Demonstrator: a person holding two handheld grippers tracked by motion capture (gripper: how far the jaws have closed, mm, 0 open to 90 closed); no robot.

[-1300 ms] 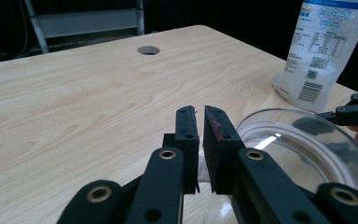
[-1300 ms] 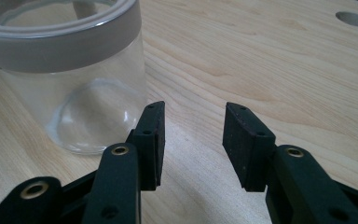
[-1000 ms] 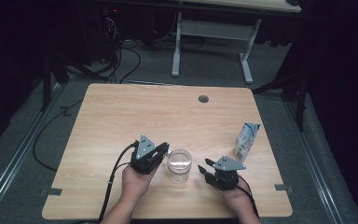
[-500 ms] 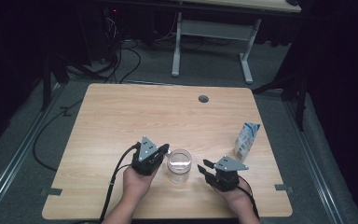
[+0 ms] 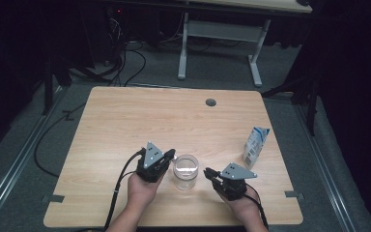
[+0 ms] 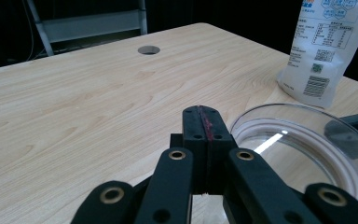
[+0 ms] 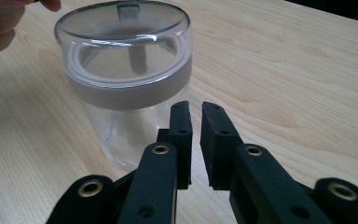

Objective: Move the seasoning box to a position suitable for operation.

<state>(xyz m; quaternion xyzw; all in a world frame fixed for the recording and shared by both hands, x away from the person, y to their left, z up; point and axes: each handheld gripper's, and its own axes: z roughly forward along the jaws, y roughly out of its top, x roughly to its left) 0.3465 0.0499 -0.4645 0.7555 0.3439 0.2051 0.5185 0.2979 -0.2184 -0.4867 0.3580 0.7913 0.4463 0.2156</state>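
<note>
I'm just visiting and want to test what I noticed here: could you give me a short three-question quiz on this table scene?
1. True or false: the clear jar has its lid on.
2. What stands upright near the table's right edge? A) a white pouch B) a red mug C) a book
3. Which gripper has its jaws fully together with nothing between them?

Key:
1. True; the clear lid sits on the jar.
2. A, the white pouch.
3. The left gripper. The right gripper has just been closing, a narrow gap remains, and nothing is between its jaws.
</note>
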